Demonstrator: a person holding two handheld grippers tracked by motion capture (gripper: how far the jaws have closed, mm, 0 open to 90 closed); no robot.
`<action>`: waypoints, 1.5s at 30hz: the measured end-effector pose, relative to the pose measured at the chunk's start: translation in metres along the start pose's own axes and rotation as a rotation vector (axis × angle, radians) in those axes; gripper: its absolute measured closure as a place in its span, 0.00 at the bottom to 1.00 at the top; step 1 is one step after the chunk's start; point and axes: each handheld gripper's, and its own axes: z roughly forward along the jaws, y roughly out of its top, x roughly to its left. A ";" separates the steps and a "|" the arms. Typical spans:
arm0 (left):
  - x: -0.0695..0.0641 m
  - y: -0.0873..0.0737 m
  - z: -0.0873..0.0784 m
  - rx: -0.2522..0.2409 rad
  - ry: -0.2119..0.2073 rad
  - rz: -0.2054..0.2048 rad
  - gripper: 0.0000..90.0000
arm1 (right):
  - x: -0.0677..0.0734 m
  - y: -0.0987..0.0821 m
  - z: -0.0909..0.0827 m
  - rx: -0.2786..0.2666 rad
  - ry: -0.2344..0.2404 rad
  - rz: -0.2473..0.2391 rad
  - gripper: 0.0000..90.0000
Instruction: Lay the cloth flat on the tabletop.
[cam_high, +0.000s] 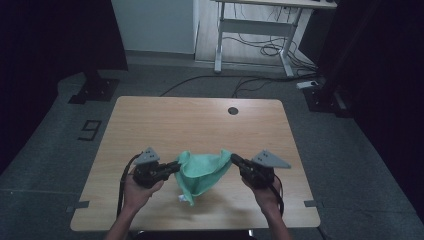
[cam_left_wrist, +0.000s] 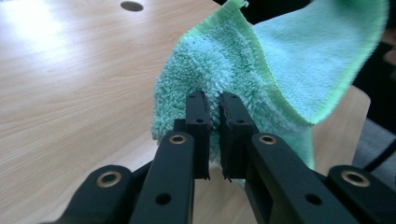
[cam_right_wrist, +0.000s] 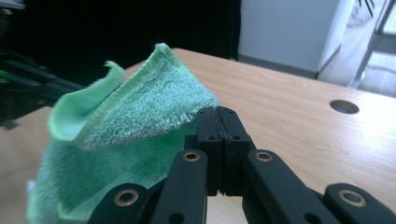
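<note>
Both grippers — left, right — clamp the green microfibre cloth's corners above the wooden table, cloth sagging between.

Each tool is matte black: the left tool and the right tool each carry a grey three-cornered plate on top, and a dark cable trails back from each along the wrist. Seen close, each has two flat black link arms with brass-ringed pivot holes and small plain bores, ending in blocky black pads with ribbed inner faces. The person's forearms are unsleeved.
</note>
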 end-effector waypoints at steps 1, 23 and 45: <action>0.006 0.002 0.006 0.009 -0.003 -0.016 0.91 | -0.008 0.001 0.010 0.017 -0.010 0.011 0.98; 0.035 -0.032 0.036 0.041 0.161 -0.104 0.57 | 0.005 -0.055 0.062 0.172 0.062 0.057 0.65; 0.024 -0.054 0.073 0.208 0.155 -0.043 0.65 | 0.074 -0.080 0.128 0.318 0.108 -0.067 0.52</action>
